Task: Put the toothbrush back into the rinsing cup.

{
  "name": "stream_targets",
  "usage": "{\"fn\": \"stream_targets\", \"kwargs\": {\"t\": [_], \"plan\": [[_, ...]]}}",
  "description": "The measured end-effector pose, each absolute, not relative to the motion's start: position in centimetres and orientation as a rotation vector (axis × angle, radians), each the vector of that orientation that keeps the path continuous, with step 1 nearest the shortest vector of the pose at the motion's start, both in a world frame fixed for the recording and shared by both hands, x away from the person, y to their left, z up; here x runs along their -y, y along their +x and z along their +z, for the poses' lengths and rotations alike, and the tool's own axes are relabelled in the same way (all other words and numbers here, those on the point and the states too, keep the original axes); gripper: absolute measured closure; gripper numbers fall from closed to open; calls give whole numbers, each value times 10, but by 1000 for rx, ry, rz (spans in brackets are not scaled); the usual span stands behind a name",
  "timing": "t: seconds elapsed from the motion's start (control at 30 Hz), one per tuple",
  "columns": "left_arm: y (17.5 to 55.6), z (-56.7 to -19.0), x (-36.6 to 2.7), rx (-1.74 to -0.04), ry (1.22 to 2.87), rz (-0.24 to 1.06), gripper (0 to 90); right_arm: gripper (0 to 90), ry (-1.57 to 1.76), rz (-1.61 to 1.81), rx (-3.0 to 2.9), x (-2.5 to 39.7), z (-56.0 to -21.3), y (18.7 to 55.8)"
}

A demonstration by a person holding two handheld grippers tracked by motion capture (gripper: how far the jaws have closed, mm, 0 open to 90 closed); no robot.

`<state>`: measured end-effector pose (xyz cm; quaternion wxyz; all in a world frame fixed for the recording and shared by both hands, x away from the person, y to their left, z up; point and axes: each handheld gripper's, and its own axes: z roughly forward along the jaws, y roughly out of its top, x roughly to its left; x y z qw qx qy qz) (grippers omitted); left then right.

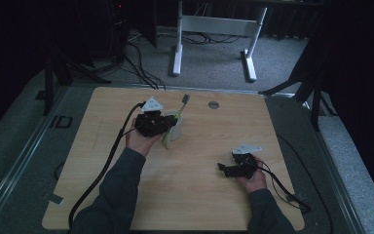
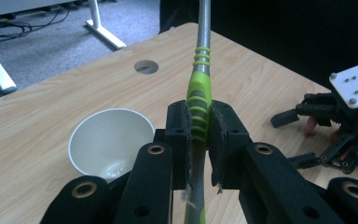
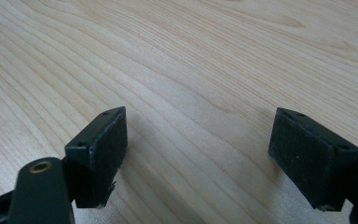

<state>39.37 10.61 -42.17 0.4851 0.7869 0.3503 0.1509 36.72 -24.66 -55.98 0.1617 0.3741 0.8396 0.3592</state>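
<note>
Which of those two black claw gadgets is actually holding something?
The left gripper: its jaws are clamped on the green toothbrush beside the white paper cup. The right gripper has its jaws spread apart over bare table.

The person's left gripper (image 1: 163, 122) is held out over the middle of the table (image 1: 199, 195), its jaws pressed together on a toothbrush (image 2: 199, 102). The right gripper (image 1: 229, 169) sits low at the near right, jaws spread wide apart with nothing between them.
</note>
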Motion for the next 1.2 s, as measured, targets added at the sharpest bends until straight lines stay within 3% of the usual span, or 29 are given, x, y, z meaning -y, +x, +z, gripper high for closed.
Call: {"fn": "stream_targets", "kwargs": {"t": [1.2], "plan": [[392,-424,-102,-778,1728,527,793,191,1069,1026,-2396,247,-560,367]]}}
